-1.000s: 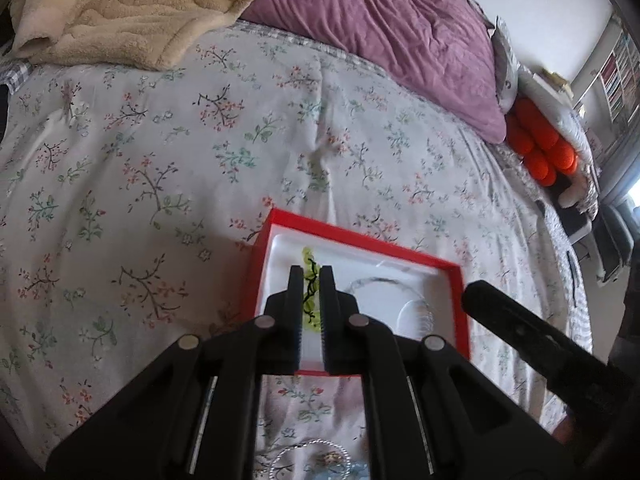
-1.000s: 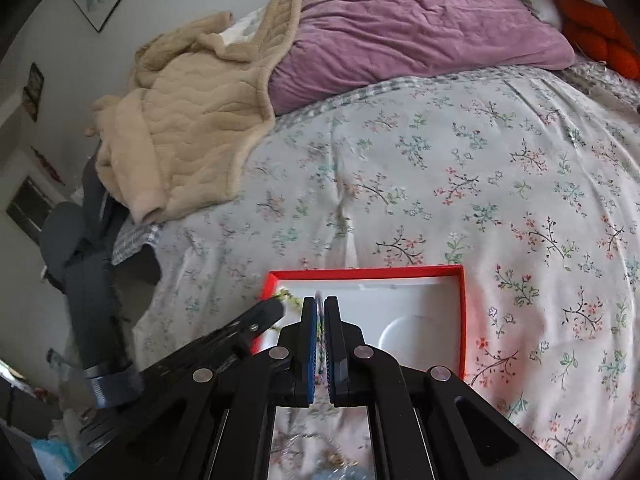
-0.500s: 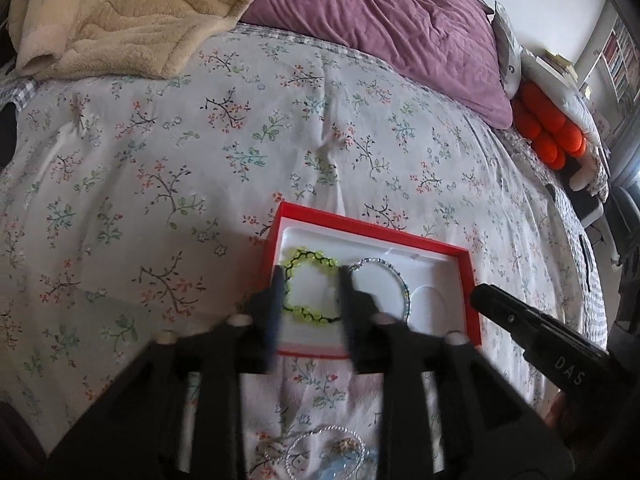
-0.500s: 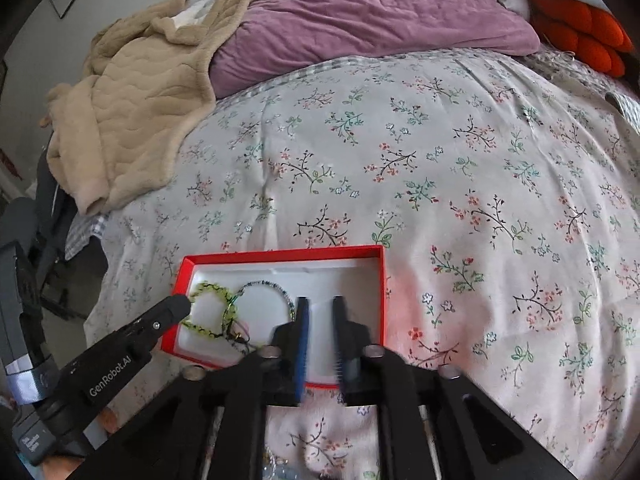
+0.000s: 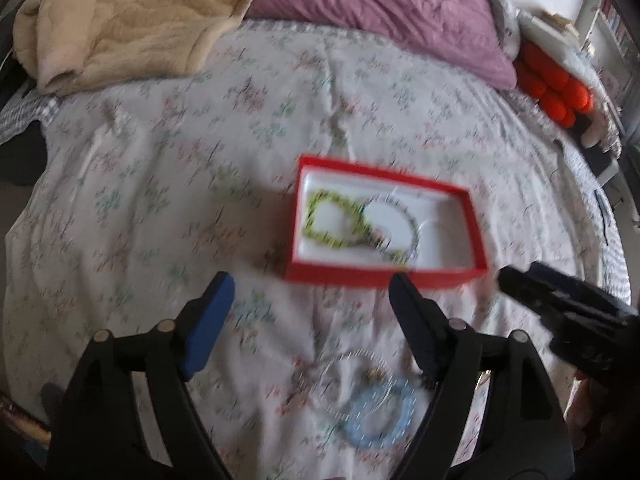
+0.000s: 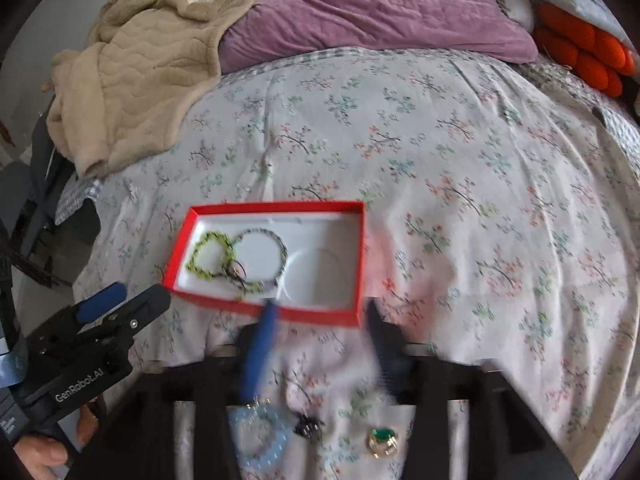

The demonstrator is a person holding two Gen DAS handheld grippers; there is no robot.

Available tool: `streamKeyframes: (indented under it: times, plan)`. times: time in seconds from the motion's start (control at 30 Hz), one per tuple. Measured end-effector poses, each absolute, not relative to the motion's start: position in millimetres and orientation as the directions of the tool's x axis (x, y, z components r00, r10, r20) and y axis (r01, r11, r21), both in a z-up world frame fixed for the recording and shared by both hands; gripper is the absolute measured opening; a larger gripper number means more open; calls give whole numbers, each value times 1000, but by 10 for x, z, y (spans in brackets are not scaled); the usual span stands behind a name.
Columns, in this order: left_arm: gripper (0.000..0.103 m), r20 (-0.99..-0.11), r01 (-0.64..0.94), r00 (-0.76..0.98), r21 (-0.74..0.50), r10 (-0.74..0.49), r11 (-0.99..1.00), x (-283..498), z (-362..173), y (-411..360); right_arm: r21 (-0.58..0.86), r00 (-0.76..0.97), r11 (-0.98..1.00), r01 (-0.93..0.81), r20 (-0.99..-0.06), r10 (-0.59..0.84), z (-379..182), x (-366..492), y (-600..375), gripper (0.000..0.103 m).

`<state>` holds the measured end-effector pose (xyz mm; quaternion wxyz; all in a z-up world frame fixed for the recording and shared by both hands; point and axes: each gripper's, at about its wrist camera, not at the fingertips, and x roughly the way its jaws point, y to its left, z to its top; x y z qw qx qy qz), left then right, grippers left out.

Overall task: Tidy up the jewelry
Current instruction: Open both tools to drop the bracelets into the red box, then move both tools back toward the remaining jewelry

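A red box point(image 5: 384, 276) point(image 6: 256, 307) with a white lining lies on the floral bedspread. Inside it lie a green bead bracelet point(image 5: 325, 220) point(image 6: 210, 254) and a thin silvery beaded bracelet point(image 5: 394, 226) point(image 6: 262, 256), touching each other. My left gripper point(image 5: 310, 292) is open and empty, pulled back in front of the box. My right gripper point(image 6: 322, 316) is open and empty, at the box's near edge. Loose on the bedspread near me lie a light blue bracelet point(image 5: 378, 416) point(image 6: 260, 438), a thin silver chain point(image 5: 352, 364), a small dark piece point(image 6: 308, 426) and a gold ring with a green stone point(image 6: 382, 440).
A beige blanket point(image 6: 136, 76) and a purple duvet point(image 6: 360, 12) are heaped at the head of the bed. Orange cushions point(image 6: 584, 56) lie at the far right. The left gripper's body point(image 6: 88, 344) shows at the left of the right wrist view.
Both grippers have opened and drawn back from the box. The green bracelet and the silvery bracelet were let go and now lie in the box.
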<state>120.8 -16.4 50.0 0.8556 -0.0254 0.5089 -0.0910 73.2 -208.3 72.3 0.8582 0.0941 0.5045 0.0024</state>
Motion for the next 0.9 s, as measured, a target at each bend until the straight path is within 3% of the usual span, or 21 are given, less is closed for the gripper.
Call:
streamKeyframes:
  times: [0.1, 0.37, 0.53, 0.9]
  plan:
    - [80, -893, 107, 417, -141, -173, 984, 1136, 416, -107, 158, 477, 983, 91, -874, 96, 733, 617, -2112, 65]
    - [86, -924, 113, 348, -127, -159, 985, 932, 309, -67, 116, 426, 988, 100, -903, 63, 632, 394, -2178, 78]
    - [88, -936, 140, 334, -71, -115, 988, 829, 258, -85, 103, 379, 989, 102, -924, 57, 519, 303, -2215, 82]
    - [88, -962, 163, 235, -102, -139, 981, 763, 58, -37, 51, 305, 996, 74, -952, 26, 309, 180, -2212, 82]
